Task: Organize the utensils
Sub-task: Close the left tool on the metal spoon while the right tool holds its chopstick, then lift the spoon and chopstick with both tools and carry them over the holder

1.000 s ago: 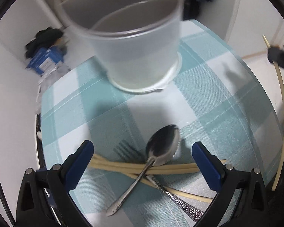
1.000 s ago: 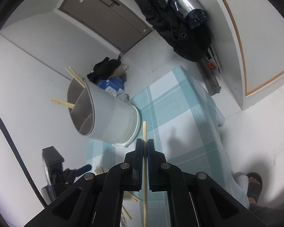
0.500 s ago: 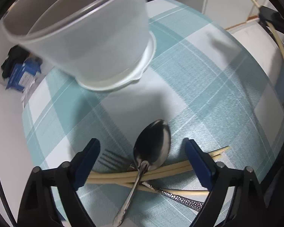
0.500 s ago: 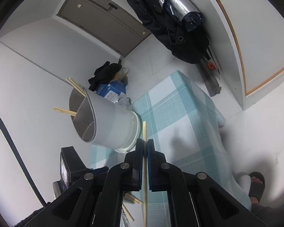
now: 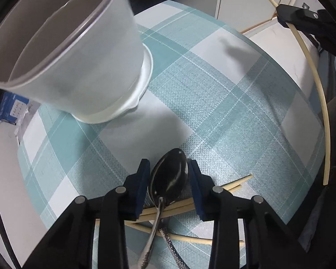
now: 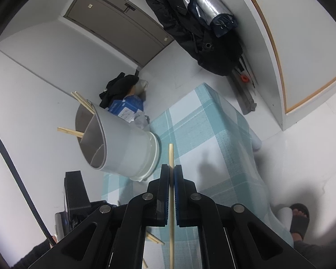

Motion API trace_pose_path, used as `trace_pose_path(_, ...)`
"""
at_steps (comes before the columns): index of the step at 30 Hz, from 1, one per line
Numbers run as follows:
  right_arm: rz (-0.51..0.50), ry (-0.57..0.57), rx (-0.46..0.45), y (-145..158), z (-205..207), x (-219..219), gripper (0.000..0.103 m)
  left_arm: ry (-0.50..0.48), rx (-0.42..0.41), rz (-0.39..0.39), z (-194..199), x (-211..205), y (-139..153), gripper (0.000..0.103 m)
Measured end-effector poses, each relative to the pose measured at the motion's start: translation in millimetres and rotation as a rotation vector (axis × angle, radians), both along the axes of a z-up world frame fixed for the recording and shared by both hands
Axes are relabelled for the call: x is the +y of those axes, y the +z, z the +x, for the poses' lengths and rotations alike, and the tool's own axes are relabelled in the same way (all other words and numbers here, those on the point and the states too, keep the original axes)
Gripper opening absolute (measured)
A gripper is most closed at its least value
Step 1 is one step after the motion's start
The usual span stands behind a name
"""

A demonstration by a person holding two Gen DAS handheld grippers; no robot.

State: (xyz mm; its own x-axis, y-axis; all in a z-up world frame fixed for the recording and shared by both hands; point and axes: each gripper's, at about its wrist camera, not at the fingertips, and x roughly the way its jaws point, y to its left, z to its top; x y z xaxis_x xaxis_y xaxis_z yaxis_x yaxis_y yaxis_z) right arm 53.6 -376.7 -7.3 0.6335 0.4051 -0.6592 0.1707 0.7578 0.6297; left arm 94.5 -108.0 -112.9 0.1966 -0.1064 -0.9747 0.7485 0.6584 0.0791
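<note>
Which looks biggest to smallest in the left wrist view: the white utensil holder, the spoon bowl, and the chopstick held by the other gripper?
1. White utensil holder, by far the largest, though it is near the lens.
2. Held chopstick, longest but very thin.
3. Spoon bowl, smallest, between the left gripper's pads.

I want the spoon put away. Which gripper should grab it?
Left. The left gripper has just been closing around the spoon bowl, while the right gripper is shut on a chopstick.
</note>
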Motion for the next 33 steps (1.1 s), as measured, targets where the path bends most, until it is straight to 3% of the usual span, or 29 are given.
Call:
trace_pose_path(13, -0.010, 0.004, 0.011, 0, 1, 4, 0.004, 0.084, -0.023, -0.067, 22, 6, 7, 0.029)
trace_pose_path(24, -0.056, 0.003, 0.004, 0, 1, 11, 0.004, 0.160, -0.015, -0.216, 18, 16, 33, 0.029)
trace_pose_path(28, -0.069, -0.017, -0.041, 6, -3, 14, 0.004, 0.191, -0.057, -0.254, 9, 23, 44, 0.028)
trace_pose_path(30, -0.086, -0.024, -0.080, 12, -6, 19, 0.004, 0.232, -0.038, -0.301, 11, 34, 49, 0.028)
trace_pose_path(33, -0.131, -0.010, -0.172, 24, -12, 31, 0.004, 0.305, -0.070, -0.363, 7, 45, 59, 0.028)
